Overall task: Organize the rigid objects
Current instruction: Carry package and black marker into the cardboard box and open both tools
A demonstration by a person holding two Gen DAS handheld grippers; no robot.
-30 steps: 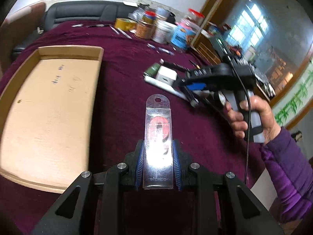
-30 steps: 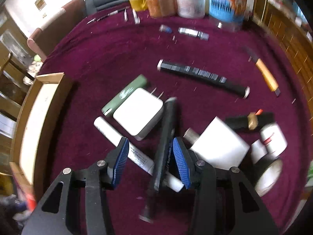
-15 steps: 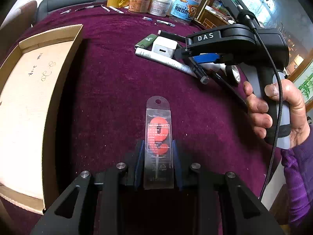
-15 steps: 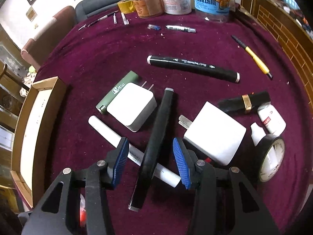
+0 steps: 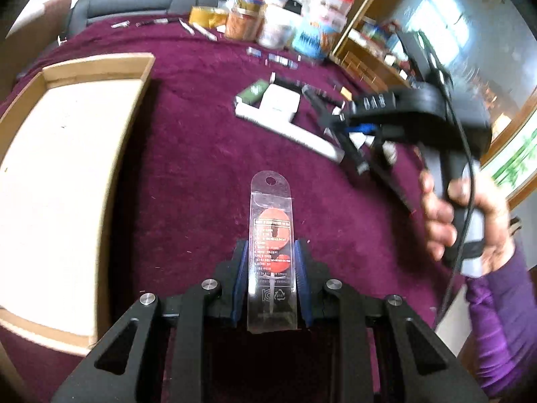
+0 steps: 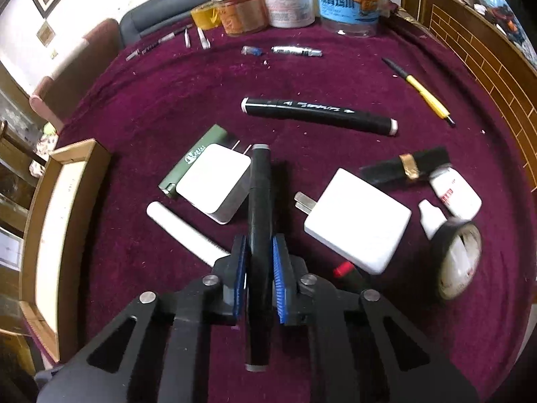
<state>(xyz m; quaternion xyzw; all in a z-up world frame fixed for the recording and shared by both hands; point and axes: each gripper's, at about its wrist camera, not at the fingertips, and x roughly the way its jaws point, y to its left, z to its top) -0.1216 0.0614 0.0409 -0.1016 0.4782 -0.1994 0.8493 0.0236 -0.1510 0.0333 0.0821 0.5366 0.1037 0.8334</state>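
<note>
A long black marker pen (image 6: 258,235) sat clamped in the right gripper (image 6: 259,277) above the maroon-clothed table (image 6: 167,100). The left gripper (image 5: 271,278) pinched a clear plastic blister pack (image 5: 272,252) beside a shallow cardboard tray (image 5: 67,184).

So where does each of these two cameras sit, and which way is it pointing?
Left wrist: sits on the left claw, looking down over a clear plastic blister pack it grips; a hand holding the right claw shows.
Right wrist: sits on the right claw, shut on a black marker pen, facing the clutter.
Shared: maroon tablecloth, shallow cardboard tray, white square charger.
</note>
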